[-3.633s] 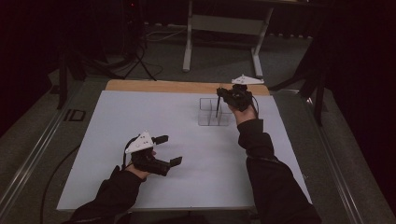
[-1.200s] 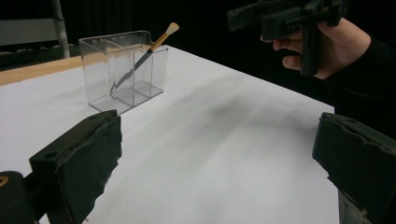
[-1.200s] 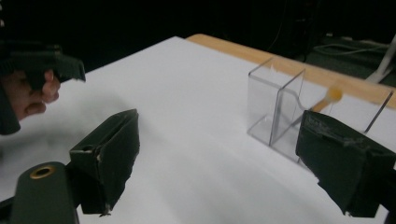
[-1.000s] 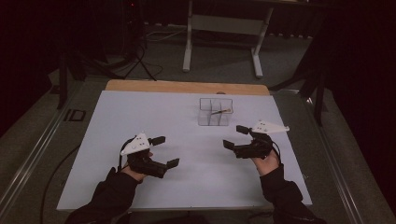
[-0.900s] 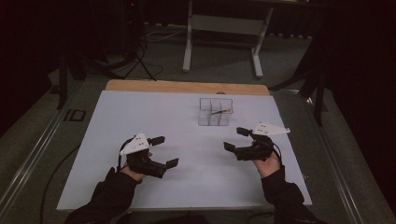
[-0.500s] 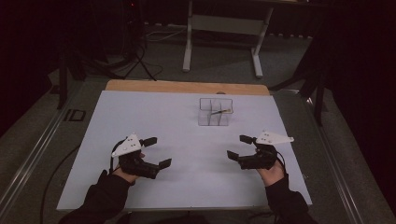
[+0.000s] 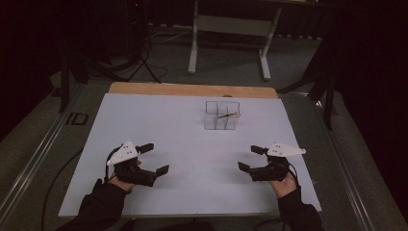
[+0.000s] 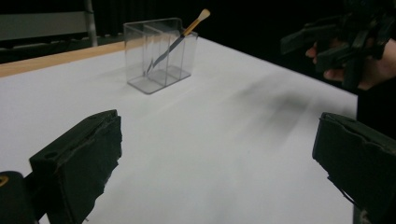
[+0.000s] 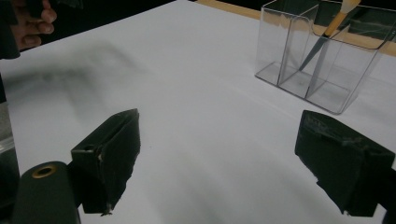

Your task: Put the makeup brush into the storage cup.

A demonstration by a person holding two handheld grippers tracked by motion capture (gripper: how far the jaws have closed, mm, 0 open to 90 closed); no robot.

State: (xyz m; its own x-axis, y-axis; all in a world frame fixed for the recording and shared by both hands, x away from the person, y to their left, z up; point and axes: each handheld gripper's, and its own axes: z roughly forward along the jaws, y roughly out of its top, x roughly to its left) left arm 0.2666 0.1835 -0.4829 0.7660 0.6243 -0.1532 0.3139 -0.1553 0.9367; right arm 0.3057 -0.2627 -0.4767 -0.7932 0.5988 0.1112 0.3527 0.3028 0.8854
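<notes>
Covering most of the wooden table (image 7: 192, 89), the white sheet (image 7: 183, 144) has lots of bare room in the middle. Toward its far edge stands a clear three-part box (image 7: 221, 115), and a small brush (image 7: 226, 115), maybe for paint, leans inside. Near the front edge, the left gripper (image 7: 154, 159) and right gripper (image 7: 251, 158) hover well apart, jaws wide, holding nothing.
</notes>
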